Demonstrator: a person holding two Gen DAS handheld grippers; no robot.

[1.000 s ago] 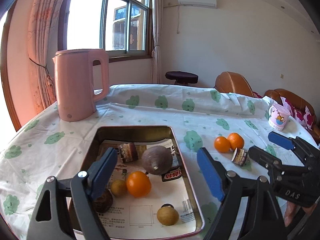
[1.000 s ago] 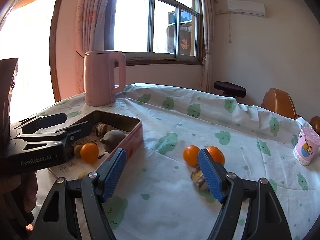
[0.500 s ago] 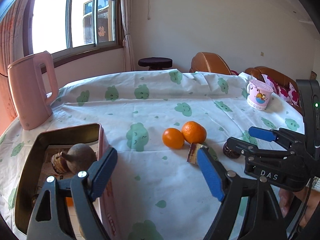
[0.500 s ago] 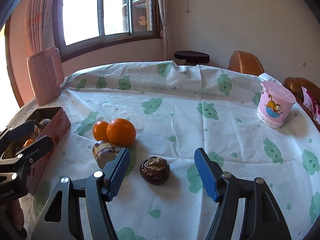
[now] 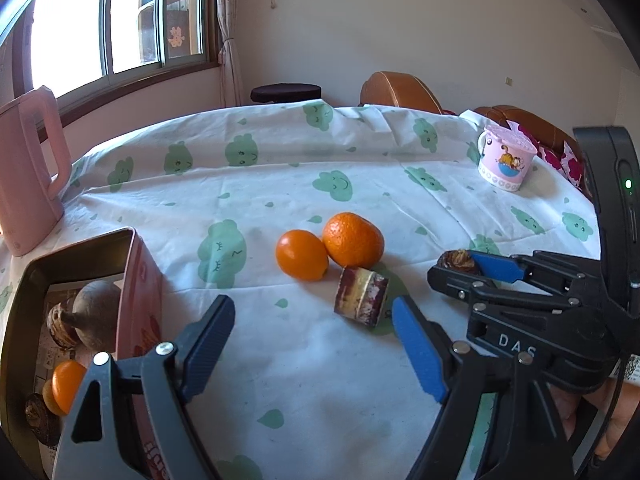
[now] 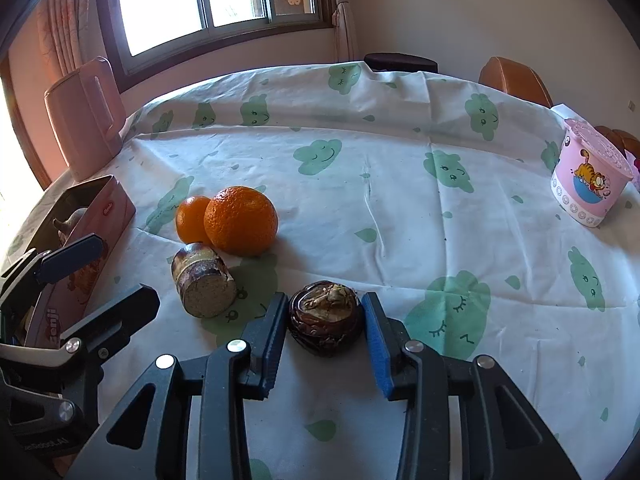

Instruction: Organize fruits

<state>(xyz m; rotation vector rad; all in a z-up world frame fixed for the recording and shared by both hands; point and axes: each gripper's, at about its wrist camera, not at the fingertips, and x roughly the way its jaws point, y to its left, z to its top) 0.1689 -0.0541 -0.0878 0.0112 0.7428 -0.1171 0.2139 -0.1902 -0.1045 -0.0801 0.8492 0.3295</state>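
Observation:
A dark brown round fruit (image 6: pixel 325 318) lies on the cloud-print tablecloth. My right gripper (image 6: pixel 324 314) is closing on it, and both pads touch its sides. In the left wrist view that fruit (image 5: pixel 458 258) shows between the right gripper's tips. To its left lie a small orange (image 6: pixel 192 218), a bigger orange (image 6: pixel 240 220) and a cut brown-rinded piece (image 6: pixel 204 280). My left gripper (image 5: pixel 312 312) hovers open and empty over the cloth, between the pink tin (image 5: pixel 138 280) and the cut piece (image 5: pixel 362 296). The tin holds a brown round fruit (image 5: pixel 96 304), an orange (image 5: pixel 68 384) and other small fruits.
A pink kettle (image 5: pixel 28 168) stands behind the tin at the far left. A pink cartoon cup (image 6: pixel 586 178) sits at the right of the table. Brown chairs (image 5: pixel 396 88) and a dark stool (image 5: pixel 286 92) stand beyond the far edge.
Both views swung right, from the tin to the loose fruits, and dropped lower. The right jaws narrowed from wide apart to touching the dark brown fruit. The left jaws stayed wide.

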